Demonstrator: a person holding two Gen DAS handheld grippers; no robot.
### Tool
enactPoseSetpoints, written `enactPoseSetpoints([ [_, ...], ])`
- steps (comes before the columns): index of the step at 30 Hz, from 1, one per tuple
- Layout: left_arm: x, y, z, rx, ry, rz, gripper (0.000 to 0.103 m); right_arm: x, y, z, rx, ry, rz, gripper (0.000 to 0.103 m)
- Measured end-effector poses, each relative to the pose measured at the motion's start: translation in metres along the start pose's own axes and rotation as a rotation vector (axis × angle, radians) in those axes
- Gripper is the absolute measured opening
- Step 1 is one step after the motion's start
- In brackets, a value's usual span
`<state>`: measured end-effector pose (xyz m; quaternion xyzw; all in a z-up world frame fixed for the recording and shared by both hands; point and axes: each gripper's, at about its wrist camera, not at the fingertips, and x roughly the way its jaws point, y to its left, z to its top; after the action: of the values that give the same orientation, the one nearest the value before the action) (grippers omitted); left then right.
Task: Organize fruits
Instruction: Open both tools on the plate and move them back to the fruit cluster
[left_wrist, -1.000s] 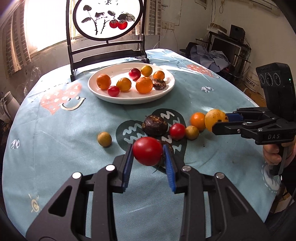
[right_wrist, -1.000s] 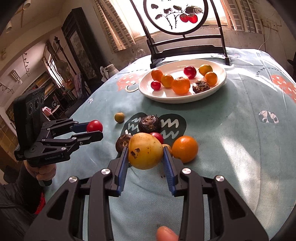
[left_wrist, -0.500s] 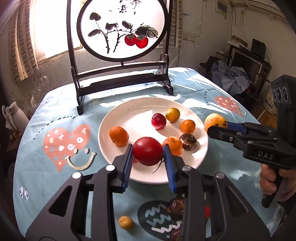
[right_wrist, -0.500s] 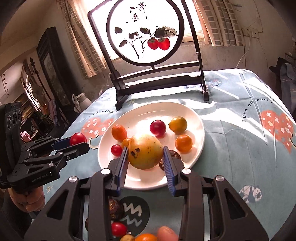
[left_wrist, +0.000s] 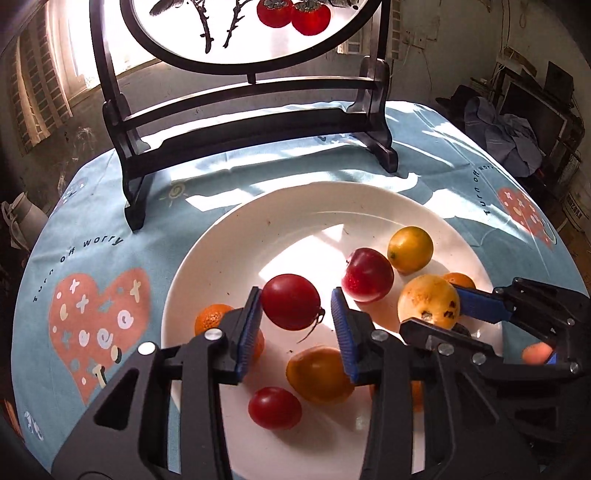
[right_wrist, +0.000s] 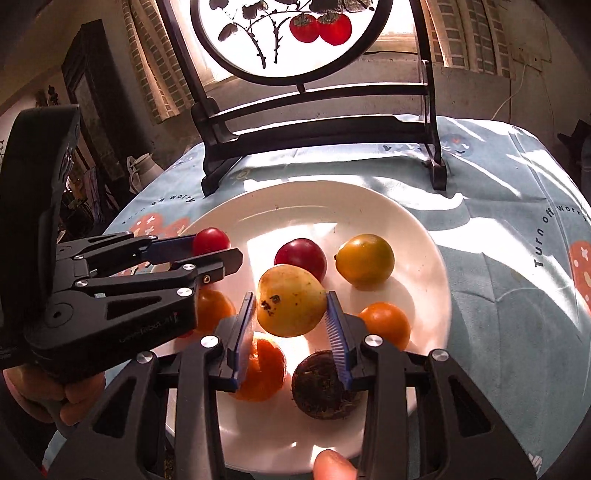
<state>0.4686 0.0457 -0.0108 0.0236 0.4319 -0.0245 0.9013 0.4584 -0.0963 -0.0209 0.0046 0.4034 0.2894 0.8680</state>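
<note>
Left gripper (left_wrist: 295, 325): its jaws have just been opening, and the red tomato (left_wrist: 290, 302) sits between the blue pads with a clear gap at the right pad and at most light contact at the left, so it is released or nearly so above the white plate (left_wrist: 236, 236). Right gripper (right_wrist: 291, 325): its jaws have also just been opening; the yellow speckled fruit (right_wrist: 289, 301) lies between the pads with daylight at both sides, no longer clamped, over the plate's centre. Judgement on handling: the tomato is light, smooth-skinned and soft, liable to bruise or split under a hard squeeze and to roll once it lands; best taken across its widest middle, clear of the stem. The yellow fruit looks firmer and somewhat heavier, blemished skin, same equatorial hold advised. Around them on the plate lie a red plum-like fruit (left_wrist: 367, 275), a yellow-orange fruit (left_wrist: 410, 249), several small oranges (right_wrist: 386, 325), a smaller tomato (left_wrist: 274, 407) and a dark, rough round fruit (right_wrist: 325, 386). The plate stands on the blue-clothed table (left_wrist: 92, 229), in front of a painted screen on a dark stand (left_wrist: 255, 122).
</note>
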Motion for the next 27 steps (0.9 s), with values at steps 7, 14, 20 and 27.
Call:
enactPoseSetpoints([
  [7,-0.055,0.024,-0.019,-0.058,-0.094,0.028,0.088,-0.047,0.003,-0.013,0.019,-0.051,0.036,0.062],
  [14,-0.123,0.02,-0.103,-0.055,-0.148,0.01,0.096,-0.108,0.022,-0.08,-0.018,-0.072,0.065,0.062],
  [20,-0.142,0.012,-0.169,-0.059,-0.138,-0.062,0.096,-0.123,0.028,-0.127,-0.026,-0.069,0.043,0.062],
  [27,-0.148,0.003,-0.197,-0.039,-0.125,-0.076,0.096,-0.121,0.027,-0.143,-0.011,-0.02,0.049,0.06],
])
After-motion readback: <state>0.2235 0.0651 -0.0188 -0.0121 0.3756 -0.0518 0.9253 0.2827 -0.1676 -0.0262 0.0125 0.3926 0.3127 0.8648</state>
